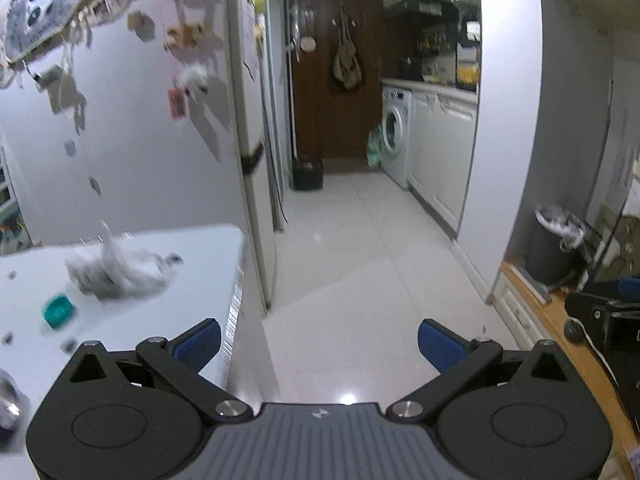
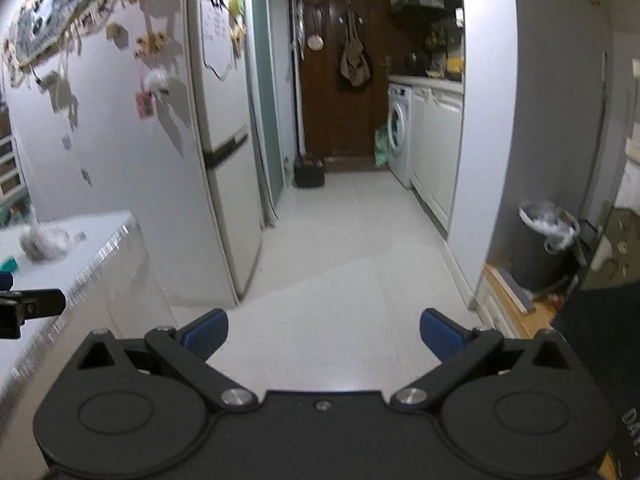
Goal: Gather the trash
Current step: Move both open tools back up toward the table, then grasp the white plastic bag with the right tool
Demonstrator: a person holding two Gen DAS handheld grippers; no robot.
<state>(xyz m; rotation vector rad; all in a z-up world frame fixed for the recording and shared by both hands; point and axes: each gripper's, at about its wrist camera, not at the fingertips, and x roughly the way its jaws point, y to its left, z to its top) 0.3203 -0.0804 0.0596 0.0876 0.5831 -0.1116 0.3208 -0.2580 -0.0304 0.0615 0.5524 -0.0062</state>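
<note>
A crumpled white tissue wad [image 1: 120, 270] lies on the white table [image 1: 192, 264] at the left, with a small teal cap [image 1: 59, 311] nearer me and tiny scraps around. My left gripper [image 1: 319, 342] is open and empty, hanging past the table's right edge over the floor. The right wrist view shows the same wad [image 2: 42, 242] far left on the table [image 2: 104, 236]. My right gripper [image 2: 323, 334] is open and empty above the floor. A dark grey trash bin [image 1: 554, 246] with a white liner stands at the right, also seen as the bin [image 2: 542, 248].
A fridge [image 2: 218, 132] stands behind the table. A white tiled corridor [image 2: 344, 240] runs ahead to a brown door [image 2: 340, 80], with a washing machine [image 2: 400, 128] and cabinets on the right. A white wall pillar [image 1: 504, 120] separates the corridor from the bin.
</note>
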